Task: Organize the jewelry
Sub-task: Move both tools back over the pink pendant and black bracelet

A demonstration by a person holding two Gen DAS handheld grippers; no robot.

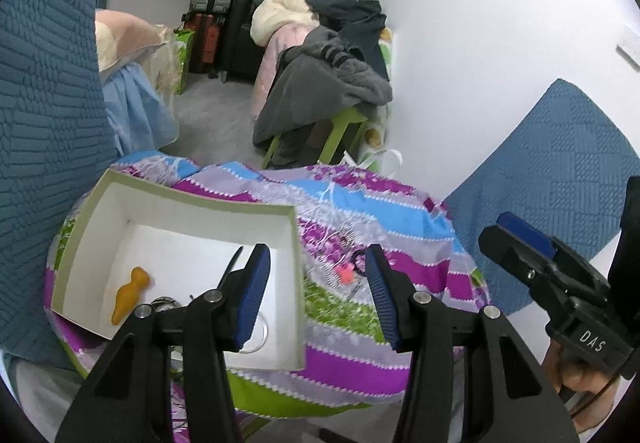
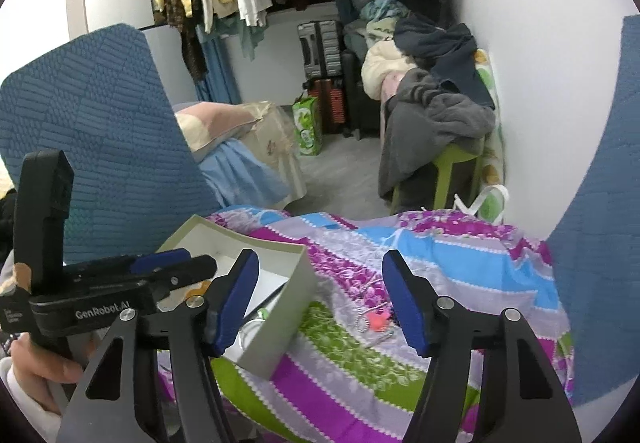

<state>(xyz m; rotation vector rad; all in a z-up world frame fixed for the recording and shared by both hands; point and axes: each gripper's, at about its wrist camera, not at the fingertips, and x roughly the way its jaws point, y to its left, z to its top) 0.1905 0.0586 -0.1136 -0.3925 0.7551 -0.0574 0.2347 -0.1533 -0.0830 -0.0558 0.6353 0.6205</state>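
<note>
Now both your left tool [image 1: 316, 271] and right tool [image 2: 320, 283] are wide open, holding nothing. The box [image 1: 294, 263] sits lower left; the pink charm [image 1: 345, 273] lies centre.

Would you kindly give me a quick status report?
Both hand-held grippers open, empty. Pink charm with silver chains on striped cloth, beside white cardboard box. Nothing obstructing.

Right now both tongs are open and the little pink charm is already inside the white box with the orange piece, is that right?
Not quite. The pink charm lies outside the white box, on the striped cloth, as the left wrist view shows. The rest holds: left tongs and right tongs are open, and the orange piece is in the box.
</note>
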